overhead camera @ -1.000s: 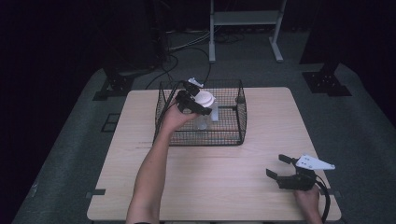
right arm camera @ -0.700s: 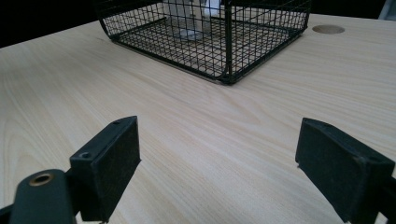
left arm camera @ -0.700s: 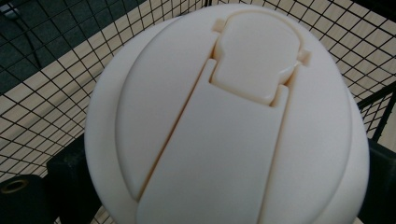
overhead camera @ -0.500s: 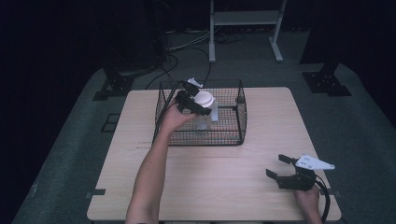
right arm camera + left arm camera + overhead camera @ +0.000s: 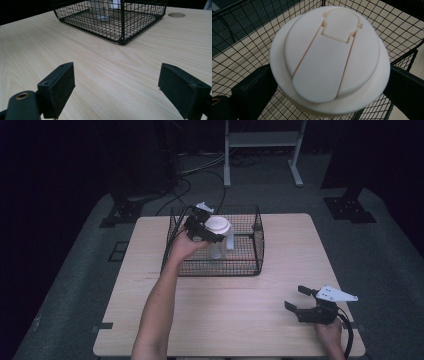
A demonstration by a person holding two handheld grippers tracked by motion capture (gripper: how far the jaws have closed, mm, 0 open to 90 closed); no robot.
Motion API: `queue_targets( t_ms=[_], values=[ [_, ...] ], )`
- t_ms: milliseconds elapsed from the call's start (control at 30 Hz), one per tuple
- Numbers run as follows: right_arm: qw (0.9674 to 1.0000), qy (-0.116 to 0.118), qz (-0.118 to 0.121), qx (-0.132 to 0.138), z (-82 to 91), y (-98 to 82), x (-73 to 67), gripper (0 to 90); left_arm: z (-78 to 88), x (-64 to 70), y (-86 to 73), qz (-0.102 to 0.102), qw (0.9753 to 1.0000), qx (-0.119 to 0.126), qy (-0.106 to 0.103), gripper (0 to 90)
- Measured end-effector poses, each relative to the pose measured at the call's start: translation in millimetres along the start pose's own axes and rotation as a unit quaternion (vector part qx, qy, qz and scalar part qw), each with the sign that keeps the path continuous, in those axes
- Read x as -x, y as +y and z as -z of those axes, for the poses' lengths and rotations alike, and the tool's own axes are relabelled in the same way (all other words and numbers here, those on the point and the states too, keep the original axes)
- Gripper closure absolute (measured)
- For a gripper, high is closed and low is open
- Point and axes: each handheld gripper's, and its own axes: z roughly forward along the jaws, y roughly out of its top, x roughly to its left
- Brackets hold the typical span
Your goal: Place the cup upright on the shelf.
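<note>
A clear cup with a cream flip-top lid [image 5: 218, 225] stands upright in a black wire basket [image 5: 220, 273] at the back middle of the table. My left gripper [image 5: 212, 233] is shut on the cup just under the lid. In the left gripper view the lid [image 5: 329, 62] sits between the two black pads [image 5: 254, 90], with the basket mesh [image 5: 242, 35] behind it. My right gripper [image 5: 296, 298] rests open near the table's front right corner, nothing between its pads [image 5: 60, 85]. From there the basket [image 5: 140, 22] lies ahead, with the cup's base inside.
The light wooden table [image 5: 225, 320] has bare surface in front of the basket and on both sides of it. A round cable hole [image 5: 176, 15] shows beyond the basket. Stands and cables lie on the dark floor behind the table.
</note>
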Motion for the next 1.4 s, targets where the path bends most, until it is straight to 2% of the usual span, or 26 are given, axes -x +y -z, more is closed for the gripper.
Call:
queue_targets(
  t_ms=[567, 833, 1267, 1400],
  values=[
    [1.0, 0.0, 0.0, -0.002, -0.6, 0.0, -0.3, 12.9, 10.5, 2.7, -7.6, -0.003, 1.0, 0.009, 0.002, 1.1],
    [1.0, 0.0, 0.0, -0.003, -0.7, 0.0, -0.5, 12.9, 16.1, 3.2, -12.2, -0.006, 0.9999, 0.0, 0.011, 1.1],
    [1.0, -0.002, 0.0, -0.005, -0.9, -0.1, -0.7, 12.9, 26.4, 3.3, -29.6, -0.003, 0.9998, -0.002, 0.02, 1.2],
    [1.0, -0.003, -0.001, -0.005, -0.8, -0.1, -0.6, 12.8, 32.7, 6.6, -33.7, -0.005, 0.9998, 0.005, 0.02, 1.1]
  ],
)
